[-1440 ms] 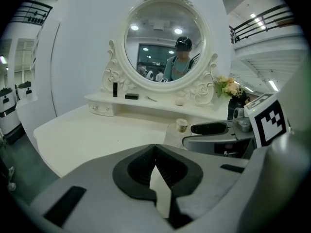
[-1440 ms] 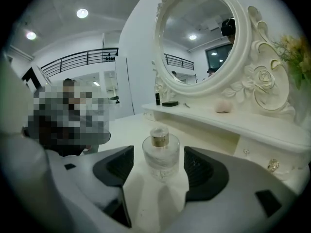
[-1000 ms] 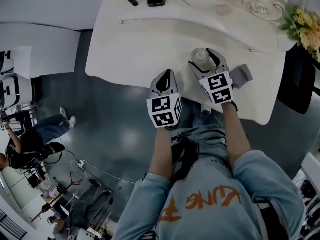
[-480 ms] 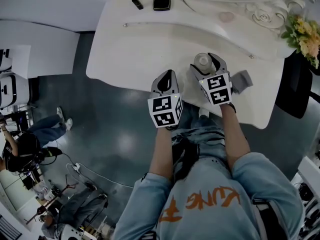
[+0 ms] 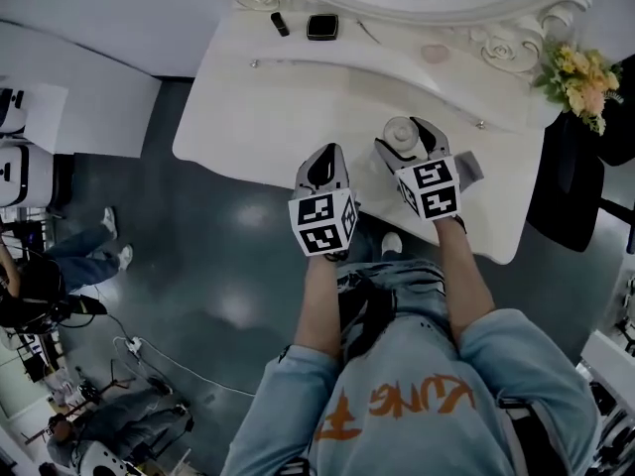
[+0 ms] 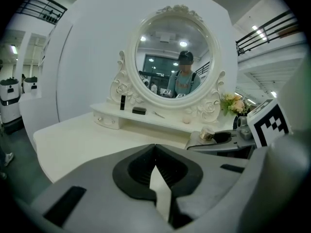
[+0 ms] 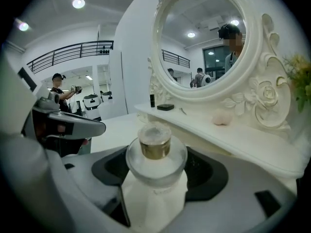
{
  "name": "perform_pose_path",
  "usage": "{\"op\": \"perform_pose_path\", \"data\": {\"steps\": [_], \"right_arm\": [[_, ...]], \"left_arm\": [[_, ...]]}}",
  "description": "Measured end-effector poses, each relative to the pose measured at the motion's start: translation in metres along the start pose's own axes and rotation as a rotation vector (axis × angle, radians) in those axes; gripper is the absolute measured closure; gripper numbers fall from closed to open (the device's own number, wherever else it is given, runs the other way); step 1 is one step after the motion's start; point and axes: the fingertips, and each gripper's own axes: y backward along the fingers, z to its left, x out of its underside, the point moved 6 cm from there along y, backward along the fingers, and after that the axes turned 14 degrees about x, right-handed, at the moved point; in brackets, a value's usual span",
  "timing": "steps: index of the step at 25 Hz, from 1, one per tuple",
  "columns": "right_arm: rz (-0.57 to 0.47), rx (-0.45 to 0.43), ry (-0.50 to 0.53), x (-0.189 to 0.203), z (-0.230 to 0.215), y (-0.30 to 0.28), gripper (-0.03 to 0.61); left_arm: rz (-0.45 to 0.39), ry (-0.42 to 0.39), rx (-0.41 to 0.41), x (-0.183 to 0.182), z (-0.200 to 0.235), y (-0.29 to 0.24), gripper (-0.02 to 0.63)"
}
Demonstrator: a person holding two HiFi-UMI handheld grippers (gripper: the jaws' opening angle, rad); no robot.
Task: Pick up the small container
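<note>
Clamping the container (image 7: 155, 152), the right gripper (image 7: 155, 188) had its jaws set against either side of the round glass body, so that the gold collar and pale stopper stood upright above them. Seen from the head view, that container (image 5: 400, 132) sat between the jaw tips over the front right part of the table (image 5: 268, 117); whether its base touched the top could not be judged from these angles. The left gripper (image 6: 155, 152) had its jaws closed tip to tip with nothing between them, only a thin wedge of white table showing lower down. It was held over the table's front edge, just left of the right gripper (image 5: 405, 147) and apart from it. From the left gripper (image 5: 325, 162) view the container (image 6: 208, 132) appeared at right, inside the other tool's jaws. Marker cubes (image 5: 323, 222) sat at the rear of both tools, ahead of the person's bare forearms and light blue sleeves (image 5: 288, 385).

Beyond the tools an oval mirror (image 6: 170, 57) in a carved white frame rose behind a raised shelf (image 5: 397, 53). On that shelf lay a dark tube (image 5: 281, 24), a black box (image 5: 321, 27) and a pink item (image 5: 434, 54). Flowers (image 5: 575, 72) stood at the table's far right corner.
</note>
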Motion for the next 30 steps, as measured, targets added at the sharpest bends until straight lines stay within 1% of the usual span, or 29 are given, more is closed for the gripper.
{"op": "perform_pose_path", "data": {"steps": [6, 10, 13, 20, 26, 30], "right_arm": [[-0.099, -0.001, 0.007, -0.033, -0.011, 0.039, 0.249], [-0.183, 0.011, 0.017, -0.059, -0.027, 0.061, 0.247], [-0.227, 0.025, 0.04, -0.072, -0.036, 0.076, 0.247], [-0.317, 0.04, 0.042, -0.099, -0.053, 0.108, 0.247], [-0.365, 0.039, 0.028, -0.111, -0.06, 0.118, 0.247], [-0.382, 0.034, 0.037, -0.113, -0.059, 0.119, 0.247]], "left_arm": [[-0.077, -0.022, 0.003, -0.019, -0.023, 0.014, 0.592], [-0.155, -0.051, 0.015, -0.043, -0.04, 0.013, 0.592], [-0.202, -0.073, 0.024, -0.057, -0.052, 0.014, 0.592], [-0.271, -0.129, 0.042, -0.089, -0.077, 0.022, 0.592], [-0.294, -0.156, 0.029, -0.101, -0.08, 0.028, 0.592], [-0.308, -0.169, 0.017, -0.108, -0.08, 0.031, 0.592]]}}
